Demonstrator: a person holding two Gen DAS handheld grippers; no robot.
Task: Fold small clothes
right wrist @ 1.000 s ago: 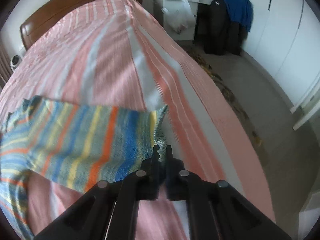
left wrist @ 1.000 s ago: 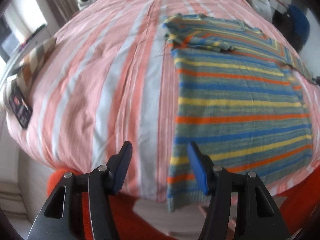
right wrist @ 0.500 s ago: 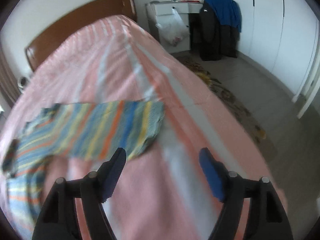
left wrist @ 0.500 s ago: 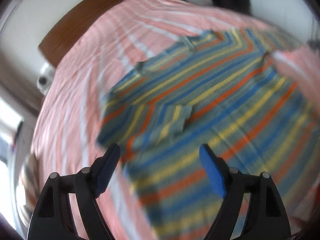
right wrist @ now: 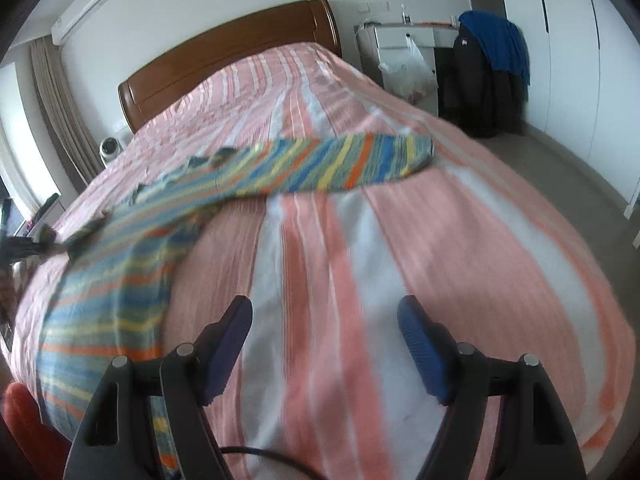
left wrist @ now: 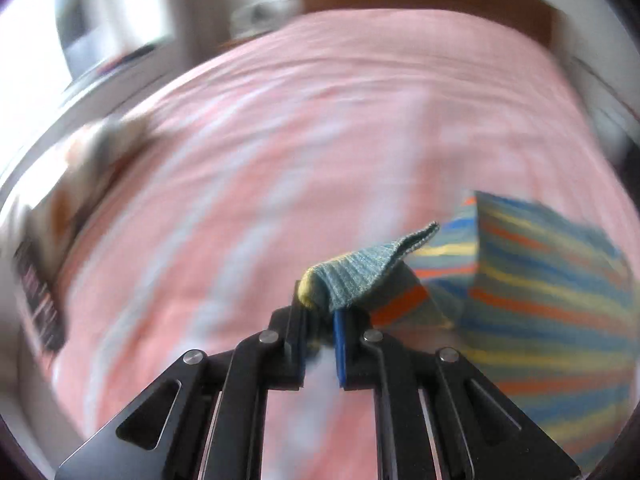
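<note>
A small striped sweater in blue, yellow, orange and grey-green lies on the pink-and-white striped bed. One sleeve stretches flat to the right across the bed. My left gripper is closing and pinches the other sleeve's cuff, held just above the bedspread, with the rest of the sweater trailing to its right. That gripper shows as a dark blur at the left edge of the right wrist view. My right gripper is open over bare bedspread, right of the sweater's body, with nothing between its fingers.
A wooden headboard closes the far end of the bed. Right of the bed are a white desk with a plastic bag, hanging dark and blue clothes, white wardrobe doors and open floor. Blurred items lie by the bed's left edge.
My left gripper closed on a sleeve cuff and swung left, lifting it. My right gripper let go of the other sleeve, opened, and drew back toward the foot of the bed.
</note>
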